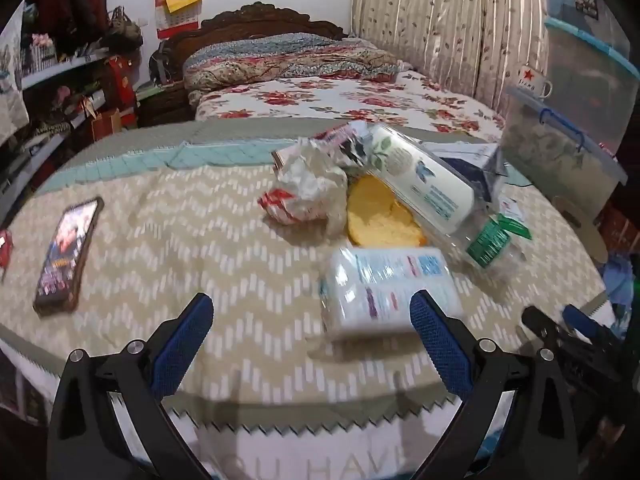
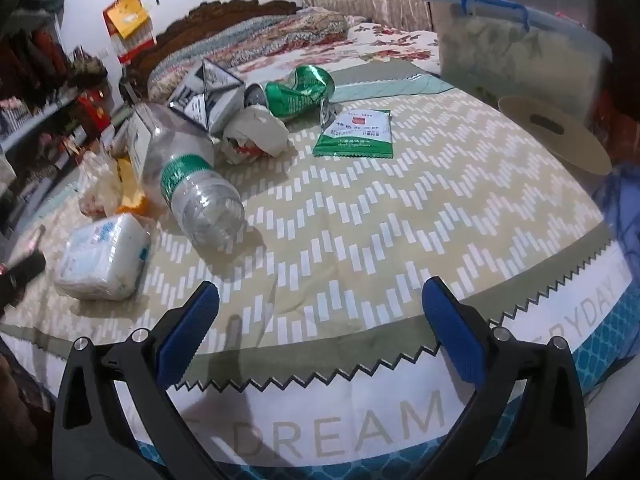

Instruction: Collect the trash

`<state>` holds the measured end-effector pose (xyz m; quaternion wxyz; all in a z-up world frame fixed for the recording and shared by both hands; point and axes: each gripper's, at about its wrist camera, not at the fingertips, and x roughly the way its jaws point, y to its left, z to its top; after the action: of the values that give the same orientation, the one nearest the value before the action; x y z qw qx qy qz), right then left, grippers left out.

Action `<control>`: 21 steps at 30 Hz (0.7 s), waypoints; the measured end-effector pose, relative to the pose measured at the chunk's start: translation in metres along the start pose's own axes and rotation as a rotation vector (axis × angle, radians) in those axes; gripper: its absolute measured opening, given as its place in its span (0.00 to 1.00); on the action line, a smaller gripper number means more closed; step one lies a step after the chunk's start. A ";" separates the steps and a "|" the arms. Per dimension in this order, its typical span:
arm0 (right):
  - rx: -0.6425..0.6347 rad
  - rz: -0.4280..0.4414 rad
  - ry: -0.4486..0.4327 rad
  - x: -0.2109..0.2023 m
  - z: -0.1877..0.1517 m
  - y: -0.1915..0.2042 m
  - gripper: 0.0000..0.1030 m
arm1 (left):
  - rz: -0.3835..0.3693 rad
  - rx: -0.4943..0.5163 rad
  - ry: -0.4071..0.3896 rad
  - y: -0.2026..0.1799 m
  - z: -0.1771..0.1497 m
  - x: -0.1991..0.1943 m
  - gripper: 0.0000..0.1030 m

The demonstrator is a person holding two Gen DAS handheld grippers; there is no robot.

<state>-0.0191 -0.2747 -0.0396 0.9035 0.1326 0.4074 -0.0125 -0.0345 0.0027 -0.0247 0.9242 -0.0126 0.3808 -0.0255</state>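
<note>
- Both tools hang over the near edge of the bed and tilt down at it; the left tool [image 1: 308, 320] has its blue pads spread wide with nothing gripped, and the right tool [image 2: 320, 308] is likewise released and empty
- By my reading no piece of trash is picked yet: this is the approach, with the first grasp still to come
- Nearest the left tool lies a white plastic-wrapped tissue pack with blue print [image 1: 388, 284], just past its right pad; the next move likely calls for swinging over it and closing the pads across its short side
- For the right tool, the closest piece is a clear crushed plastic bottle with a green label [image 2: 192, 184], on its side, apt to roll when nudged
- Beyond these sit a crumpled white paper ball with red print [image 1: 308, 192], a flat yellow peel-like piece [image 1: 376, 216], a dented green drink can [image 2: 300, 92], a flat green foil sachet [image 2: 356, 134] and a torn white carton [image 2: 208, 96]
- A dark phone [image 1: 66, 256] lies well apart on the left, probably not trash
- All rest on a beige zigzag-patterned bedspread [image 2: 360, 220], soft and slightly rumpled
- Farther off: a floral quilt, a carved wooden headboard [image 1: 256, 20], curtains, cluttered shelves, and a clear storage tub with a blue lid clip [image 2: 512, 40]
</note>
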 end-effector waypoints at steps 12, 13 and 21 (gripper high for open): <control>0.004 0.065 -0.148 -0.033 0.009 0.002 0.97 | 0.010 0.028 -0.218 -0.003 0.019 -0.035 0.91; -0.009 0.074 -0.170 -0.040 0.012 0.005 0.97 | 0.031 0.038 -0.251 -0.003 0.022 -0.037 0.91; -0.052 0.160 -0.348 -0.090 0.045 0.029 0.97 | 0.117 0.086 -0.482 -0.014 0.057 -0.063 0.91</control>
<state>-0.0420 -0.2652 0.0620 0.9615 0.1370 0.2335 0.0474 -0.0398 -0.0073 0.0606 0.9879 0.0433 0.1482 0.0156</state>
